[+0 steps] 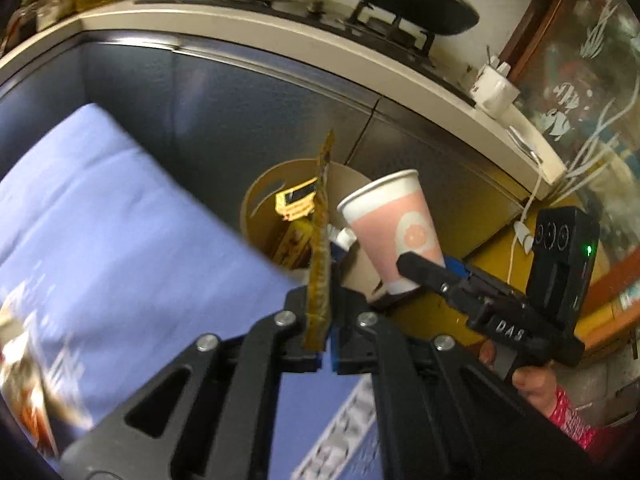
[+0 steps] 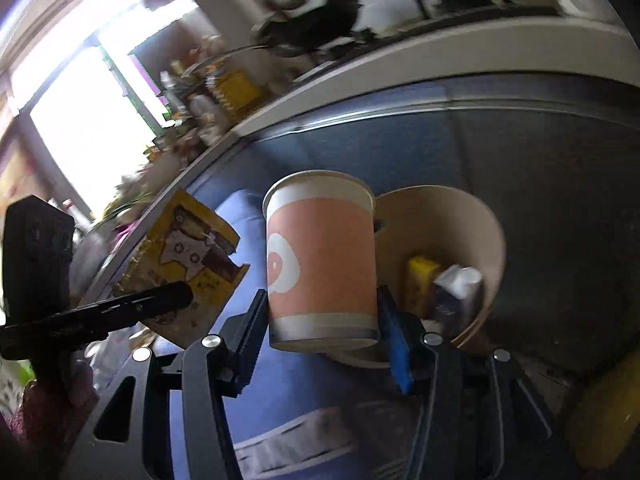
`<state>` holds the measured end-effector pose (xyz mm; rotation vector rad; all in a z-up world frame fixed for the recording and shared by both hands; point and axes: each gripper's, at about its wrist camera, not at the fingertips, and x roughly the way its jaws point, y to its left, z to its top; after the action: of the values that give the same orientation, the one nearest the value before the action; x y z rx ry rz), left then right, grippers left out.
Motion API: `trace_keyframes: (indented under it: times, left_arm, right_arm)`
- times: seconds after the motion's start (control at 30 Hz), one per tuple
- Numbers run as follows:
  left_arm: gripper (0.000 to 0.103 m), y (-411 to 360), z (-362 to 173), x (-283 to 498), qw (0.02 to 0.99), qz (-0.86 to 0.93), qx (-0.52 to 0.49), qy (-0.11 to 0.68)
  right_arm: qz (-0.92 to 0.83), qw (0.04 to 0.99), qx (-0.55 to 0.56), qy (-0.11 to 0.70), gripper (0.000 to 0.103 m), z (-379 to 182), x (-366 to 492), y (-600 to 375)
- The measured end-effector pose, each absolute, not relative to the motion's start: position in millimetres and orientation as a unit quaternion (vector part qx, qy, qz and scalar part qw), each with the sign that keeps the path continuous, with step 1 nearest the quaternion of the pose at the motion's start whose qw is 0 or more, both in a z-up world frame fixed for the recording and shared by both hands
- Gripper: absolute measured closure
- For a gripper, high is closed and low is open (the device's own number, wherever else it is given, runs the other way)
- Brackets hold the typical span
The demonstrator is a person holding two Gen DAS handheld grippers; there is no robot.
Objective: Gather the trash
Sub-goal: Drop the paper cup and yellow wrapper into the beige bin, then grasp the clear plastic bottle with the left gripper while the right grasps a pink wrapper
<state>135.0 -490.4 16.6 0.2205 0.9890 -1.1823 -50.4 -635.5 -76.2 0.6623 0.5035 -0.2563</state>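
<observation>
My left gripper (image 1: 325, 312) is shut on a yellow snack wrapper (image 1: 320, 256), which stands edge-on between its jaws; the same wrapper (image 2: 188, 264) shows flat at the left of the right wrist view. My right gripper (image 2: 320, 332) is shut on a pink and white paper cup (image 2: 320, 260), held upright by its lower half. The cup (image 1: 394, 232) also appears in the left wrist view, just right of the wrapper. Behind both stands a round tan trash bin (image 1: 264, 200), (image 2: 472, 240) holding yellow packaging and a crumpled white piece.
A blue cloth-covered surface (image 1: 100, 208) lies at the left. Dark cabinet fronts (image 1: 240, 112) run under a pale counter (image 1: 280, 36) with black pans on a stove. A white charger and cables (image 1: 494, 88) sit on the counter's right end. A hand in a red patterned sleeve (image 1: 560, 408) holds the right gripper.
</observation>
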Motion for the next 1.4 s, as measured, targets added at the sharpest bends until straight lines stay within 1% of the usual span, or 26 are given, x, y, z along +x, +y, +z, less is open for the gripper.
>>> trace_keyframes:
  times: [0.17,0.2,0.23,0.27,0.3,0.33,0.37,0.47,0.53,0.63,0.73,0.77,0.83,0.9,1.07,1.1,1.2,1.27,1.33,1.4]
  left_arm:
    - [0.101,-529,1,138,0.709,-0.53,0.123,0.448]
    - [0.098,-535,-5,139,0.713,-0.524,0.127,0.448]
    - [0.093,-540,-9,141,0.714,-0.52,0.13,0.45]
    - [0.077,-544,-14,143,0.715,-0.515,0.132,0.455]
    - [0.059,-548,-17,144,0.717,-0.509,0.132,0.457]
    - [0.055,-547,-18,146,0.722,-0.504,0.131,0.456]
    - [0.054,-544,-17,147,0.727,-0.5,0.127,0.454]
    - [0.054,-527,-5,151,0.729,-0.5,0.104,0.456]
    - [0.054,-506,14,150,0.745,-0.499,0.085,0.435]
    - [0.054,-456,34,141,0.762,-0.496,0.064,0.411]
    - [0.054,-393,41,128,0.788,-0.473,0.065,0.388]
    - [0.054,-378,40,125,0.793,-0.467,0.066,0.386]
    - [0.054,-329,35,118,0.809,-0.443,0.062,0.382]
    - [0.054,-276,27,114,0.824,-0.412,0.052,0.386]
    - [0.054,-146,14,115,0.871,-0.299,0.028,0.388]
    - [0.05,-113,14,118,0.887,-0.259,0.022,0.381]
    - [0.039,-49,15,127,0.922,-0.165,0.01,0.35]
    - [0.039,-22,9,142,0.927,-0.136,-0.009,0.349]
    - [0.039,-13,5,154,0.926,-0.134,-0.023,0.353]
    - [0.034,-16,-2,164,0.925,-0.14,-0.02,0.353]
  right_arm:
    - [-0.142,0.899,0.323,0.259,0.049,-94,-36,-653]
    - [-0.142,0.898,0.325,0.261,0.049,-96,-34,-654]
    - [-0.143,0.897,0.327,0.261,0.047,-100,-31,-657]
    - [-0.147,0.897,0.327,0.26,0.044,-102,-29,-656]
    - [-0.16,0.895,0.325,0.259,0.037,-104,-28,-655]
    - [-0.168,0.894,0.328,0.255,0.035,-105,-28,-655]
    - [-0.169,0.894,0.333,0.249,0.033,-104,-30,-655]
    - [-0.169,0.896,0.339,0.232,0.033,-94,-35,-651]
    - [-0.16,0.902,0.341,0.212,0.033,-82,-42,-643]
    - [-0.139,0.913,0.332,0.193,0.033,-66,-46,-625]
    - [-0.114,0.92,0.319,0.194,0.033,-55,-39,-599]
    - [-0.105,0.921,0.318,0.2,0.033,-53,-31,-590]
    - [-0.076,0.922,0.312,0.215,0.038,-51,-16,-566]
    - [-0.049,0.924,0.299,0.233,0.045,-49,-2,-539]
    - [0.056,0.913,0.284,0.288,0.045,-48,54,-459]
    - [0.075,0.91,0.278,0.299,0.045,-46,68,-442]
    - [0.12,0.901,0.26,0.326,0.045,-35,109,-398]
    - [0.152,0.889,0.255,0.348,0.045,-27,152,-369]
    - [0.172,0.875,0.263,0.368,0.045,-22,195,-347]
    - [0.187,0.861,0.271,0.387,0.045,-20,242,-329]
